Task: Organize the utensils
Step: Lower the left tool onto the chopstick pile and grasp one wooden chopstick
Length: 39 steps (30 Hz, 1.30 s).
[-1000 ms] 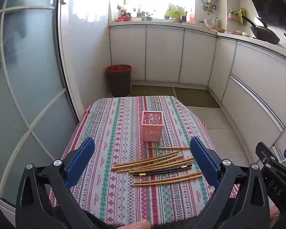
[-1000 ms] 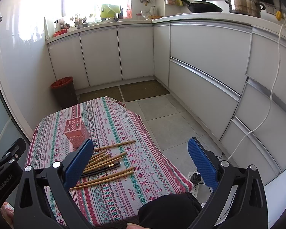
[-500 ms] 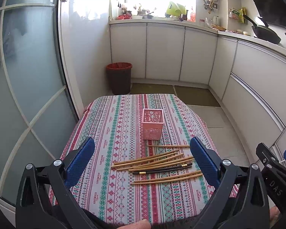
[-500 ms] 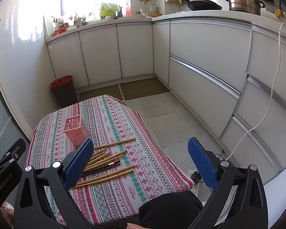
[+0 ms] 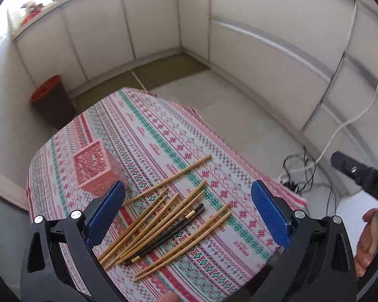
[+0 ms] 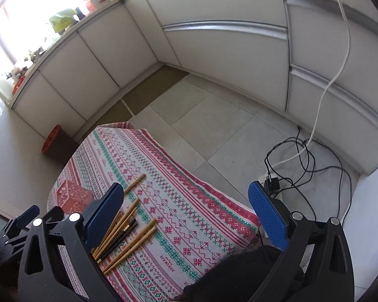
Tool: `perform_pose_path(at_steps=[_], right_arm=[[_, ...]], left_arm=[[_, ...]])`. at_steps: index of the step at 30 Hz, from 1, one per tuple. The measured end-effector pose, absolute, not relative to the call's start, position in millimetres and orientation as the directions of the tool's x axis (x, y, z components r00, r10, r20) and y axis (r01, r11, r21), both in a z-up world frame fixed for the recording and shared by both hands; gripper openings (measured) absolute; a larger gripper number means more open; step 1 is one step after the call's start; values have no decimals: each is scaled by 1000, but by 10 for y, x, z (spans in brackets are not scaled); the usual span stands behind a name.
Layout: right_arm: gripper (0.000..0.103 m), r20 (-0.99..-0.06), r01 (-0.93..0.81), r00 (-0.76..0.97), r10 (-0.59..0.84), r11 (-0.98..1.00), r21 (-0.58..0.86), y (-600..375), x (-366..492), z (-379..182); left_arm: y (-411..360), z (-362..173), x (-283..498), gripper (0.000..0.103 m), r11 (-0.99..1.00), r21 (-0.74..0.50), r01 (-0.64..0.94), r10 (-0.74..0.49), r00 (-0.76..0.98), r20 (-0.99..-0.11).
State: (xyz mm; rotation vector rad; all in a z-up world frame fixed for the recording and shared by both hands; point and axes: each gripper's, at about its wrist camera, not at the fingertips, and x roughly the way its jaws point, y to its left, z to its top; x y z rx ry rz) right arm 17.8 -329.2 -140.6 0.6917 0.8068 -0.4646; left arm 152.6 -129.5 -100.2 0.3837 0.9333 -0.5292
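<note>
Several bamboo chopsticks [image 5: 163, 216] and a black pair [image 5: 168, 234] lie loose on the patterned tablecloth [image 5: 163, 136]. A pink lattice holder [image 5: 93, 168] stands upright to their far left. My left gripper [image 5: 189, 216] is open and empty, above the chopsticks. My right gripper [image 6: 186, 216] is open and empty, over the cloth's right part; the chopsticks [image 6: 128, 229] and the holder [image 6: 73, 196] lie to its left.
A red-rimmed bin [image 5: 50, 103] stands on the floor beyond the table. White cabinets [image 5: 264, 50] line the walls. Cables and a power strip [image 6: 289, 171] lie on the tiled floor to the right. The other gripper's body [image 5: 365, 178] shows at right.
Both grippers have swung right and tilted down toward the table. The chopsticks now sit between the left gripper's fingers in view. Nothing on the table has moved.
</note>
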Motion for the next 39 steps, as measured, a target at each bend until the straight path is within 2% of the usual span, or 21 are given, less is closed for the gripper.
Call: perform_pose_path(at_steps=[2, 6, 10, 13, 15, 16, 19, 21, 22, 23, 25, 33, 39], right_arm=[[96, -799, 642, 589, -118, 669, 375, -3399, 248, -1610], [96, -826, 641, 563, -45, 654, 401, -3426, 401, -1991], [96, -835, 608, 542, 90, 644, 464, -3420, 585, -2275], [96, -817, 594, 567, 109, 633, 497, -3433, 630, -2308], [96, -820, 601, 559, 127, 618, 506, -3432, 646, -2356], [96, -819, 610, 556, 142, 600, 518, -3446, 645, -2386], [96, -811, 640, 554, 190, 525, 560, -3514, 609, -2472], [96, -805, 654, 547, 231, 481, 583, -3535, 598, -2534], [96, -799, 655, 545, 254, 465, 595, -3532, 600, -2562], [96, -792, 652, 548, 270, 456, 606, -3531, 601, -2582], [96, -786, 642, 556, 271, 460, 613, -3503, 601, -2568], [96, -773, 638, 578, 261, 447, 627, -3544, 516, -2485], [96, -766, 633, 588, 259, 442, 635, -3536, 491, -2428]], left_arm=[[-1569, -1328, 1781, 96, 763, 116, 635, -218, 424, -879], [-1819, -1895, 2248, 96, 721, 82, 688, -153, 274, -949], [-1986, -2269, 2513, 95, 694, 30, 719, -146, 181, -973], [-2062, -2474, 2664, 93, 669, 25, 743, -116, 137, -984], [-2098, -2583, 2720, 83, 645, 39, 764, -85, 122, -989], [-2129, -2632, 2734, 75, 639, 41, 768, -70, 111, -991], [-2166, -2716, 2821, 70, 631, 1, 776, -73, 61, -995], [-2205, -2721, 2814, 62, 615, -4, 788, -73, 52, -996], [-2235, -2710, 2784, 52, 602, -6, 799, -75, 49, -996], [-2248, -2684, 2770, 37, 588, -12, 809, -77, 41, -996], [-2285, -2664, 2769, 19, 575, -2, 818, -67, 45, -997], [-2183, -2599, 2592, 7, 607, 67, 792, -88, 151, -985], [-1810, -1958, 2288, 6, 656, 94, 749, -173, 270, -947]])
